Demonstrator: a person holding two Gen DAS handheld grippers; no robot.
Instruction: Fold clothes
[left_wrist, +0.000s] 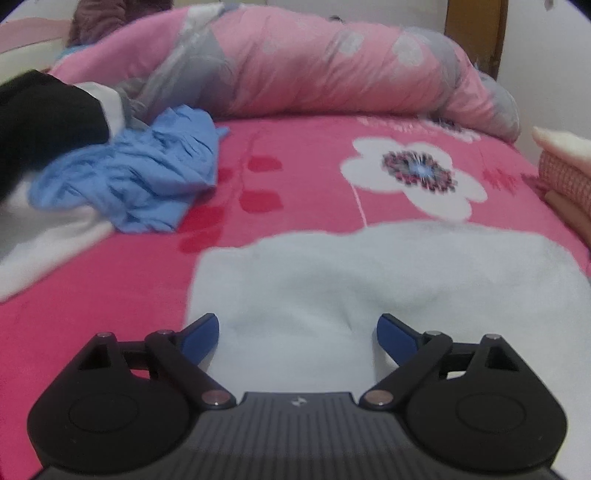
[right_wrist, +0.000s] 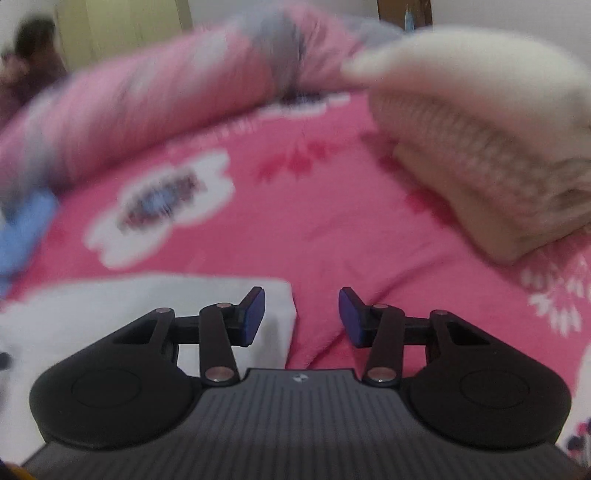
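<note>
Both tools gape empty: left tool (left_wrist: 298, 334) over the white garment (left_wrist: 388, 273), right tool (right_wrist: 301, 317) at its edge.

Pink flower-printed bed cover (left_wrist: 295, 177): plush, matt fleece. White folded cloth (left_wrist: 388, 280) on it: soft, matt, faintly napped. Crumpled light-blue garment (left_wrist: 147, 173) near the bed's left edge: thin woven cloth, finely creased. Cream knitted sweater (right_wrist: 480, 147) at the right edge: coarse ribbed knit. Left gripper (left_wrist: 298, 334): matt black plastic, ribbed body, steel pivot pins, blue rubbery pads (left_wrist: 201, 338).
</note>
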